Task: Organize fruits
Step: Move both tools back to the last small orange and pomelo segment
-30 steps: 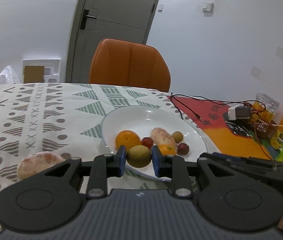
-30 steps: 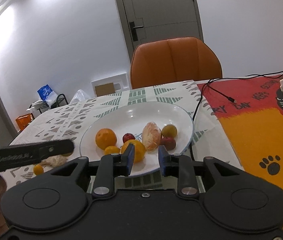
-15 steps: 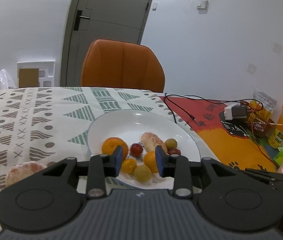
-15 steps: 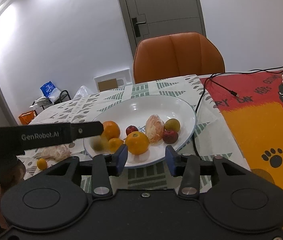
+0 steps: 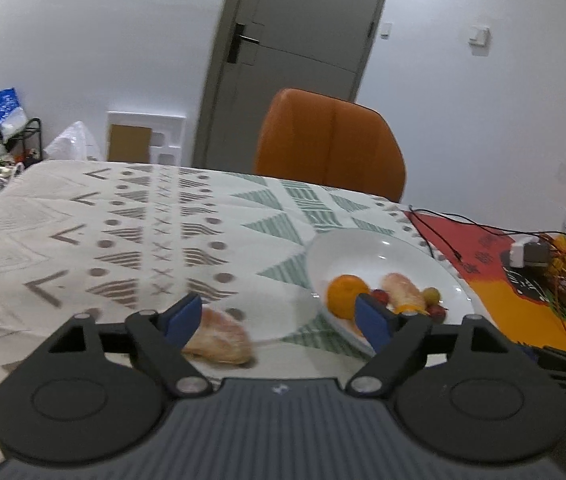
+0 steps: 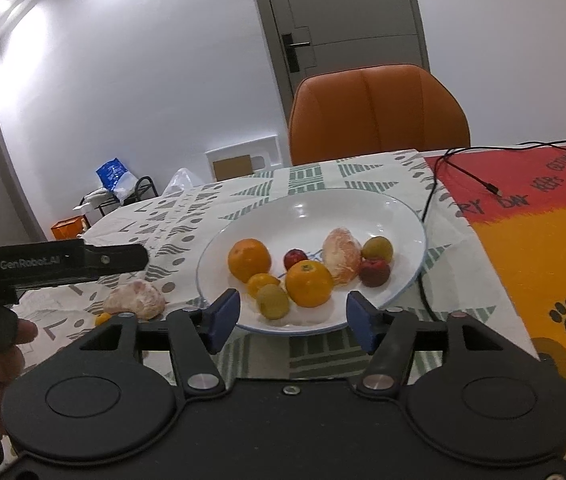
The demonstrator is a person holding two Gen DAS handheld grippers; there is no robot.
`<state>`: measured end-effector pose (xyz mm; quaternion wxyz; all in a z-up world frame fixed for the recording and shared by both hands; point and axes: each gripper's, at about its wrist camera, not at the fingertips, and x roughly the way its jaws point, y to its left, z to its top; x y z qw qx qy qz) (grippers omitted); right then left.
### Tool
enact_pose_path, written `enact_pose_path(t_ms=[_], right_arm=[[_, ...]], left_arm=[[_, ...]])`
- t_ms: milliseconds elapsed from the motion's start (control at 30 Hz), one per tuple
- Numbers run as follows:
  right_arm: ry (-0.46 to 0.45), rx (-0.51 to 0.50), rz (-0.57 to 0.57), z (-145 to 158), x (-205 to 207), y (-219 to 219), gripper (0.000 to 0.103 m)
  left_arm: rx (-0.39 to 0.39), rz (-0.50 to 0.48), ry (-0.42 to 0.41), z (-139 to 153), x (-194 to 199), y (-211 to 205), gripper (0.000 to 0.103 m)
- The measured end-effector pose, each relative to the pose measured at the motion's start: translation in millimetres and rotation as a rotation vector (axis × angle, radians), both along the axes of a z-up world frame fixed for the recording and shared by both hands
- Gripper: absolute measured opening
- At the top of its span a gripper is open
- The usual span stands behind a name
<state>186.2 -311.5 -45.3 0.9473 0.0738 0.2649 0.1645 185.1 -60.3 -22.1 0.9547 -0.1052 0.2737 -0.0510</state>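
Note:
A white plate (image 6: 403, 216) holds several fruits: two oranges (image 6: 249, 259), a small yellow-green fruit (image 6: 272, 301), a peeled citrus (image 6: 341, 254) and small red fruits. It also shows in the left wrist view (image 5: 367, 248). A second peeled citrus (image 5: 219, 336) lies on the cloth left of the plate, just ahead of my open, empty left gripper (image 5: 279, 318). It shows in the right wrist view (image 6: 135, 300) with a tiny orange fruit (image 6: 101, 319) beside it. My right gripper (image 6: 290, 316) is open and empty at the plate's near rim.
An orange chair (image 6: 379, 112) stands behind the table. A red-and-orange mat (image 6: 523, 216) with a black cable (image 6: 435, 184) lies right of the plate. Packets and a charger (image 5: 531, 254) sit at the far right. The left gripper's body (image 6: 55, 264) reaches in from the left.
The left gripper let a yellow-green fruit fall onto the plate, opened wide and swung left toward the peeled citrus. The right gripper opened wide and stays at the plate's rim.

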Motion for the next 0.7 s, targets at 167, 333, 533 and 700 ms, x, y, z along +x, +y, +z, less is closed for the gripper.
enact_pose_path(t_ms=[167, 333, 533, 700], right_arm=[[-0.001, -0.005, 0.020, 1.5, -3.0, 8.0, 0.072], [-0.005, -0.015, 0.053, 2.6, -7.8, 18.3, 0.079], [-0.002, -0.017, 0.090, 2.3, -9.3, 32.1, 0.083], [-0.008, -0.015, 0.125, 3.7, -11.1, 43.0, 0.091]], left_arm=[[0.013, 0.022, 0.013, -1.1, -8.4, 16.5, 0.085], [0.023, 0.037, 0.031, -4.9, -14.1, 31.2, 0.085], [0.036, 0.049, 0.042, -9.7, -20.2, 44.1, 0.085], [0.032, 0.052, 0.056, -17.2, -22.9, 49.5, 0.085]])
